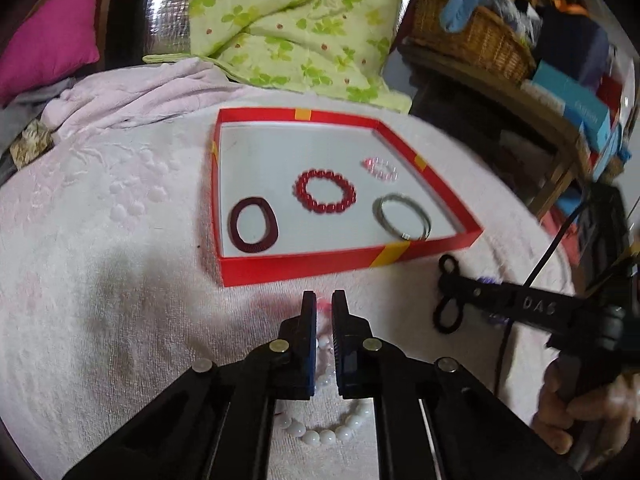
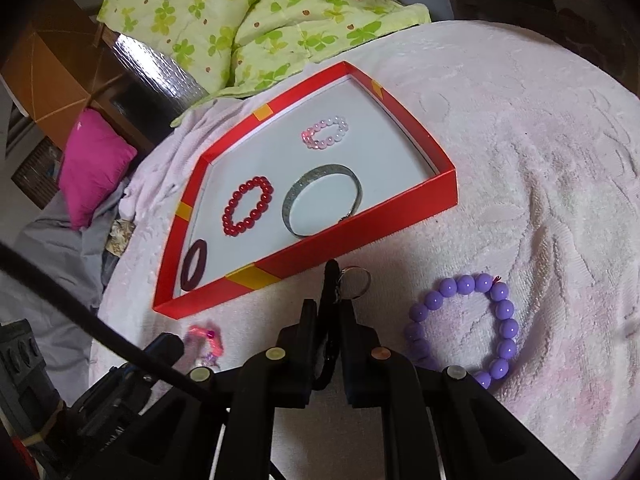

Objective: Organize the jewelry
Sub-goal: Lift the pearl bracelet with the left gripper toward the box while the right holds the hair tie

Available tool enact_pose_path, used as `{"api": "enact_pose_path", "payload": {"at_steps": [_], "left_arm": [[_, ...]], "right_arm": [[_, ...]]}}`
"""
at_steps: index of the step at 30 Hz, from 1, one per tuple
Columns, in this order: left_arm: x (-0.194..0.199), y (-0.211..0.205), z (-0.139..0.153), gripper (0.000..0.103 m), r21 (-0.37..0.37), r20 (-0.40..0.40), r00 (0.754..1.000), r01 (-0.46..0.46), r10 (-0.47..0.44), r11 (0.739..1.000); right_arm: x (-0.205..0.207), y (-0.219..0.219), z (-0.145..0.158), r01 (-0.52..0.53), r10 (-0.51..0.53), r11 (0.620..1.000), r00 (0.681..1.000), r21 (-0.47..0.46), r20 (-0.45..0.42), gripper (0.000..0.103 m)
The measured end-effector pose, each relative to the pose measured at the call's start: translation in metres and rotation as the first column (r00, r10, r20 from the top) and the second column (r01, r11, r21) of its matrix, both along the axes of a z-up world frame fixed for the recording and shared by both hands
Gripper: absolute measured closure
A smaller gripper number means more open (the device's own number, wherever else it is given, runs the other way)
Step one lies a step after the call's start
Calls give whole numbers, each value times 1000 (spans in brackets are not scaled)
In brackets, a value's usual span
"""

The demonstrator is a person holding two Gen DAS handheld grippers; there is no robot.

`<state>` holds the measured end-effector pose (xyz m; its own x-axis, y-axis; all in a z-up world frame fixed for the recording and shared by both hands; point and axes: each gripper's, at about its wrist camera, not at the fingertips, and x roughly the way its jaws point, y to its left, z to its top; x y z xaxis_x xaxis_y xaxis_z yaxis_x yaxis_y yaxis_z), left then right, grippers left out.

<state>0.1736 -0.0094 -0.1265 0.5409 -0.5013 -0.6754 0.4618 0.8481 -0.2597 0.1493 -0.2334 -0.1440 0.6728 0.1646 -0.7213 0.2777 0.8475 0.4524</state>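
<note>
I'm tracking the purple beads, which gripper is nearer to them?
Right. The right gripper is just beside the purple beads, shut on a black cord. The left gripper is farther away, over the white beads.

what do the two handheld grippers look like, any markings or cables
Both the left gripper and right gripper are black, with flat paddle fingers, blue inner pads and round metal pivot pins. The right one carries raised letters on its side and a thin black cable.
</note>
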Motion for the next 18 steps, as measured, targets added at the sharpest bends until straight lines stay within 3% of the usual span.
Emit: {"api": "enact_pose_path", "payload": {"at_steps": [6, 9, 11, 13, 14, 18], "left_arm": [[5, 14, 6, 96, -38, -1, 999, -42, 42, 998], [6, 12, 3, 94, -21, -9, 999, -39, 39, 999], [5, 6, 0, 84, 11, -6, 1000, -30, 30, 1000], [2, -1, -2, 49, 43, -1, 1000, -14, 14, 999], [0, -8, -3, 43, 69, 12, 1000, -5, 4, 998], [-3, -27, -11, 41, 157, 35, 998, 44, -51, 987]], "right_arm": [[-3, -5, 3, 3, -4, 999, 1000, 49, 21, 91], [-4, -7, 1, 8, -9, 998, 1000, 70, 15, 91], [-4, -8, -1, 9, -10, 997, 1000, 77, 5, 91], [-5, -10, -4, 12, -12, 996, 1000, 87, -6, 91], [-5, -10, -6, 13, -12, 995, 1000, 95, -13, 91], [-5, -9, -11, 12, -9, 993, 1000, 114, -30, 91]]}}
